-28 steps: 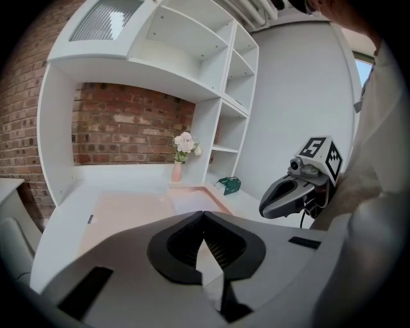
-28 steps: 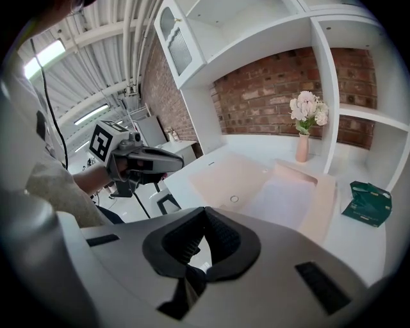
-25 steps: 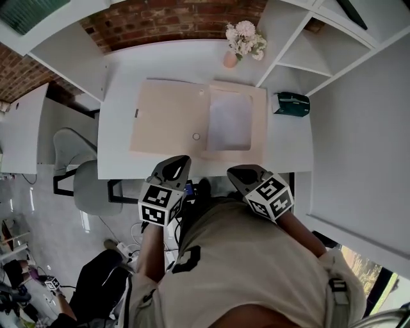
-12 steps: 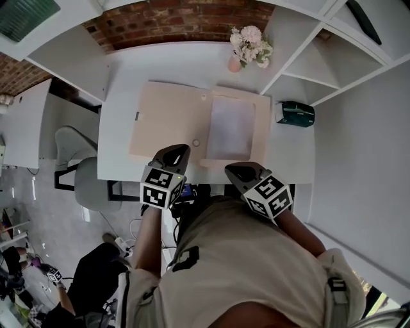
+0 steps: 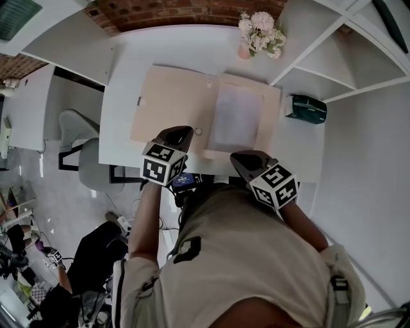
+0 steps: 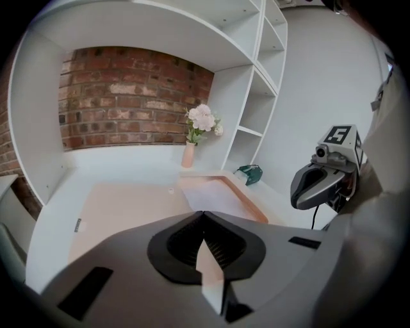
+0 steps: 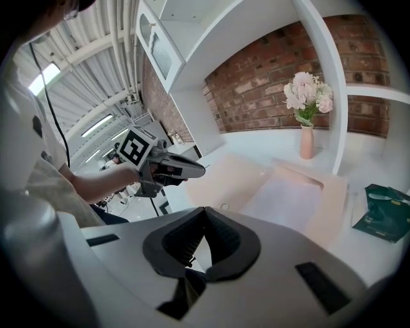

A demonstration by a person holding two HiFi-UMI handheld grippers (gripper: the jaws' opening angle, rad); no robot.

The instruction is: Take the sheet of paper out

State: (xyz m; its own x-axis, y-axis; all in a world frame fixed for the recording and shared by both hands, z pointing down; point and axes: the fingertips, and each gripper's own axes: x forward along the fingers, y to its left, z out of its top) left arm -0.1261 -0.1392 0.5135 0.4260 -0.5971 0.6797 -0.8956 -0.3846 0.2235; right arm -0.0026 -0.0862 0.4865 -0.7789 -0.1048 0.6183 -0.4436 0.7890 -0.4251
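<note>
An open beige folder [image 5: 170,102] lies flat on the white desk [image 5: 122,77]. A white sheet of paper [image 5: 236,118] rests in its right half, framed by the beige border. My left gripper [image 5: 181,132] is shut and empty, hovering over the folder's near edge beside a small round snap [image 5: 198,131]. Near the folder's front right corner, my right gripper [image 5: 242,157] is also shut and holds nothing. The left gripper view shows the sheet [image 6: 214,193] ahead past the shut jaws of the left gripper [image 6: 204,214]. In the right gripper view the sheet [image 7: 288,198] lies ahead of the right gripper [image 7: 205,211].
A pink vase of pale flowers [image 5: 259,32] stands at the back of the desk. A dark green object [image 5: 306,107] lies right of the folder by the white shelving [image 5: 320,70]. A brick wall [image 5: 173,9] is behind. A grey chair [image 5: 83,160] stands to the left.
Both grippers moved forward toward the folder. The left one now reaches over its near edge, and the right one has come up to the front right corner. Both stayed shut.
</note>
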